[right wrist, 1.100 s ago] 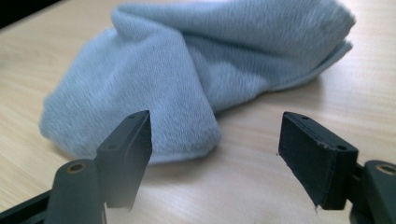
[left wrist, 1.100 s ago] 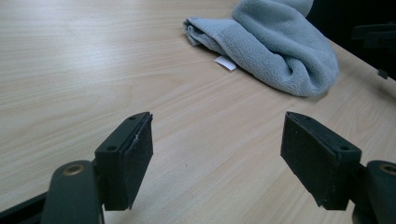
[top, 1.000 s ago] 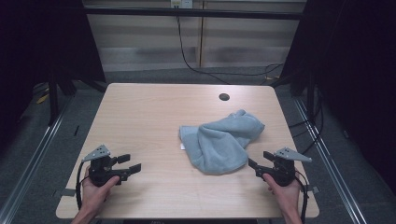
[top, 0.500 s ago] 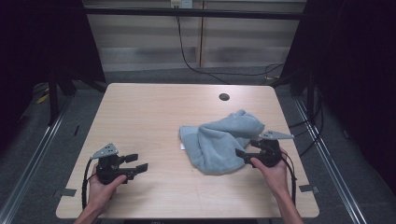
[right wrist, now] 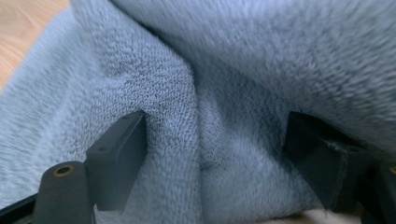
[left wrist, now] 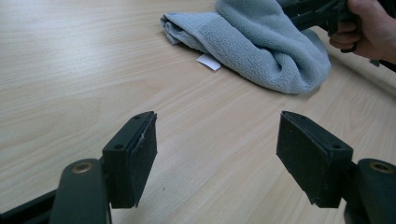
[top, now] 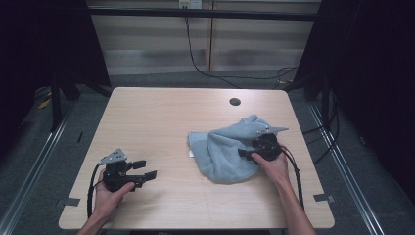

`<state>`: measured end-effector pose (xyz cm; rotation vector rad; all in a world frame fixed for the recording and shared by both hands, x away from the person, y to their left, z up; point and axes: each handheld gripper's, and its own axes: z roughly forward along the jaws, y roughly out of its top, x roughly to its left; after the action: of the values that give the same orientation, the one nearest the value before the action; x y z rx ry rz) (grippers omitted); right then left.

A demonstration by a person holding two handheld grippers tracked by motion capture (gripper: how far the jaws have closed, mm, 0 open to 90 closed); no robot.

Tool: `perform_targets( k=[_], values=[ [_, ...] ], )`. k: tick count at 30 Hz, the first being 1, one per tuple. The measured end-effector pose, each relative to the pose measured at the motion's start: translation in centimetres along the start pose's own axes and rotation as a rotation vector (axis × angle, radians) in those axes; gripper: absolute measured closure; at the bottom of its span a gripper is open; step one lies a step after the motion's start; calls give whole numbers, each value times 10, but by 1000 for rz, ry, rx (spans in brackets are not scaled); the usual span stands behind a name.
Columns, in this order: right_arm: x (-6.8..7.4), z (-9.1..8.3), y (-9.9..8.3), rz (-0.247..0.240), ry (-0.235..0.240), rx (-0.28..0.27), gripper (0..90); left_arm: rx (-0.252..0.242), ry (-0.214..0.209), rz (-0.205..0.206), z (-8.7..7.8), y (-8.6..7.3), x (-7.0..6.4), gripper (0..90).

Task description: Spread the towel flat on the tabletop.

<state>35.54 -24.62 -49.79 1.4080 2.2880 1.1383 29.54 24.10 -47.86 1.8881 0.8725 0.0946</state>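
Observation:
A crumpled light-blue towel (top: 222, 152) lies right of centre on the wooden table (top: 156, 117), with a small white tag (top: 191, 153) at its left edge. My right gripper (top: 246, 153) is pushed into the towel's right side. In the right gripper view its jaws stand wide apart, open, with a thick fold of towel (right wrist: 187, 102) bulging between them around my right gripper (right wrist: 217, 158). My left gripper (top: 146, 169) hovers open over bare wood near the front left. From there my left gripper (left wrist: 217, 158) faces the towel (left wrist: 261, 42) and the tag (left wrist: 208, 61).
A round cable hole (top: 235, 102) sits near the table's far edge. Tape marks (top: 71, 201) lie at the front corners. Cables trail over the floor behind the table, and dark curtains flank both sides.
My right gripper has moved forward and left from the table's front right into the towel's side. My left gripper has shifted a little to the right.

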Motion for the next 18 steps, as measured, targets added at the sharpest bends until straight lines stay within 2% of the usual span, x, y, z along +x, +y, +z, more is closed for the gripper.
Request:
perform_targets(
  k=[3, 4, 5, 6, 9, 12, 13, 16, 17, 18],
  values=[
    [1, 2, -5, -4, 21, 14, 321, 3, -2, -1, 1, -1, 1, 287],
    [1, 2, -5, -4, 21, 14, 321, 3, -2, -1, 1, -1, 1, 287],
    [2, 2, -5, -6, 29, 24, 377, 4, 0, -3, 1, -1, 1, 287],
    [4, 2, -5, -13, 59, 27, 486, 5, 3, -3, 1, -1, 2, 287],
    [12, 2, -8, -10, 83, 25, 631, 3, 8, -5, 0, -2, 2, 287],
    [20, 2, -9, -10, 101, 25, 670, 3, 13, -8, 0, -2, 4, 288],
    [31, 5, -10, -25, 114, 26, 680, 3, 15, -8, 0, -2, 4, 288],
    [50, 10, -12, -32, 152, 21, 682, 1, 23, -14, 0, -2, 6, 289],
    [50, 10, -12, -32, 152, 21, 682, 1, 23, -14, 0, -2, 6, 289],
    [62, 14, -12, -46, 170, 28, 683, 0, 23, -14, 0, -2, 7, 289]
  ],
)
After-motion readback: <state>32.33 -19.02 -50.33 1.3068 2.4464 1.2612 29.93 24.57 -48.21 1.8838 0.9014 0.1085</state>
